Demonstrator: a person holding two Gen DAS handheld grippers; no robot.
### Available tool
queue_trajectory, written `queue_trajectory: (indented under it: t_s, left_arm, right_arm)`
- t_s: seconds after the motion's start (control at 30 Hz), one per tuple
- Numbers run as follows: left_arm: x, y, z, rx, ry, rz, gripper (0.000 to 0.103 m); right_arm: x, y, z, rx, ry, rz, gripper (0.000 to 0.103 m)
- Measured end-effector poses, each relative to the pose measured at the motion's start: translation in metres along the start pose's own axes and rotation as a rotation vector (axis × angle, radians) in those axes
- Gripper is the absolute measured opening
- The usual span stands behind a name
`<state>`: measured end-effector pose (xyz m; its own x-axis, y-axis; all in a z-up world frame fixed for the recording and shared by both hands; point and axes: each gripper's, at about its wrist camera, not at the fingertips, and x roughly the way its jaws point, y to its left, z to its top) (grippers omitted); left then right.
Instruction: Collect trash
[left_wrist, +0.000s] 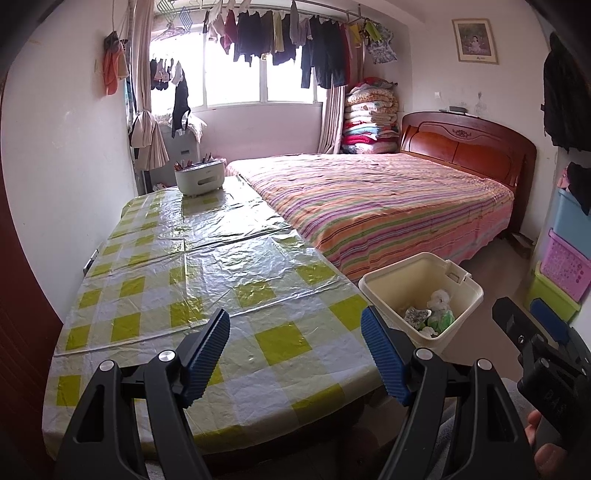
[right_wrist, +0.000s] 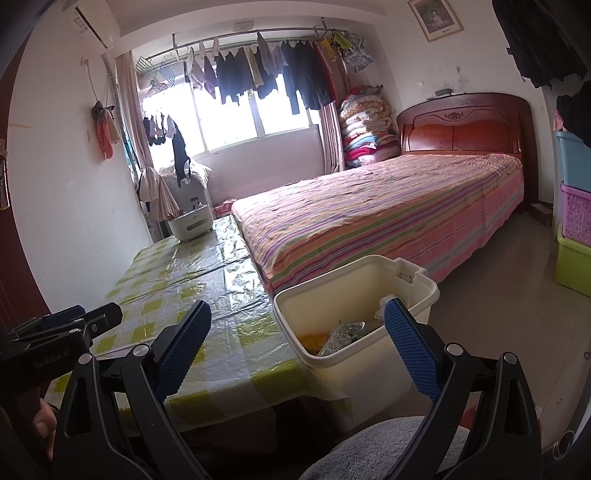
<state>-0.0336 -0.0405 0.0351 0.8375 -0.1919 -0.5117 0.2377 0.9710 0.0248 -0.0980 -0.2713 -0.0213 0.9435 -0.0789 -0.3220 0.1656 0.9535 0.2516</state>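
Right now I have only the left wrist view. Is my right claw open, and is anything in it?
Observer: The right claw is open and empty, with the bin between its fingers in the right wrist view.
Operator: What lies in the bin's near-left corner? I can't see down there.
Observer: A yellow-orange scrap, next to the printed wrapper.
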Motion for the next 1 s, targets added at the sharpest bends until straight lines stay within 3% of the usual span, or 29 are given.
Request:
queue_trajectory:
  t_s: [0.1,1.0]
  left_arm:
    - [0.001,-0.001,0.000,0.001,0.002,-0.004,0.078]
    - [0.005,-0.014,-0.005,0.038,0.025,-0.068,0.087]
  right_arm:
    - [0.001,-0.002,-0.001,0.001,0.004,-0.001,0.093]
    - [0.003,-0.006,-0.005,0.011,0.016,-0.010,0.093]
